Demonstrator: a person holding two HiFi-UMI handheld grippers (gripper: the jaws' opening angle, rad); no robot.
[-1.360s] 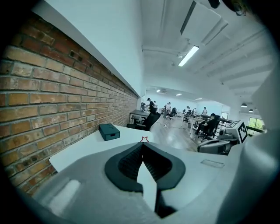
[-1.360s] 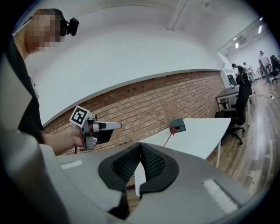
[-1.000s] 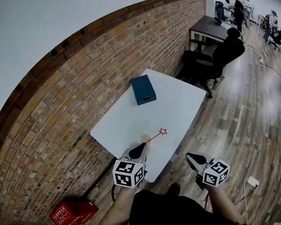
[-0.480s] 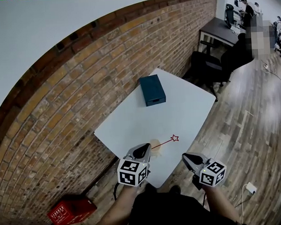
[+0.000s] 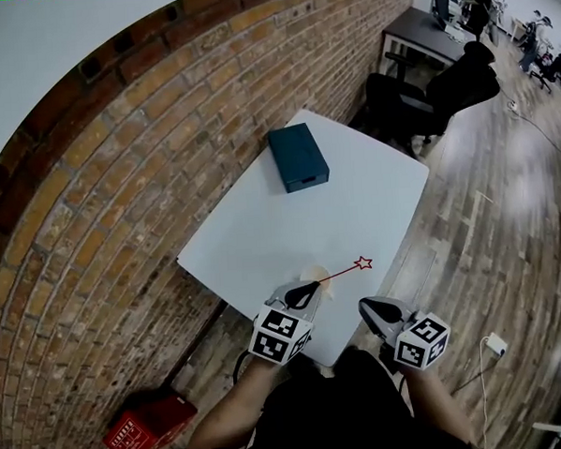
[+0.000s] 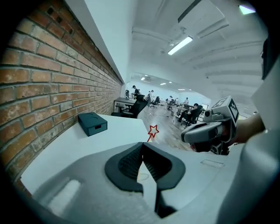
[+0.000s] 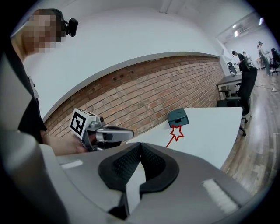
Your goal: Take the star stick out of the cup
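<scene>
Your left gripper (image 5: 308, 288) has its jaws closed together at the tips, with nothing between them, and in the head view it sits just beside the pale cup (image 5: 315, 275), partly in front of it; whether it touches the cup cannot be told. Your right gripper (image 5: 364, 305) is likewise closed and empty, held off the near edge of the white table (image 5: 262, 231), a little to the right of the cup. The star stick (image 5: 361, 263) stands in the cup, which is close to the table's near edge. The stick is tilted away from you to the right, so its red outlined star hangs in the air above the tabletop. Both gripper views show that star just past the closed jaw tips. Farther back on the table, near the brick wall (image 5: 118, 171), lies a teal box (image 5: 298, 157). A black office chair (image 5: 424, 94) stands beyond the table's far end.
</scene>
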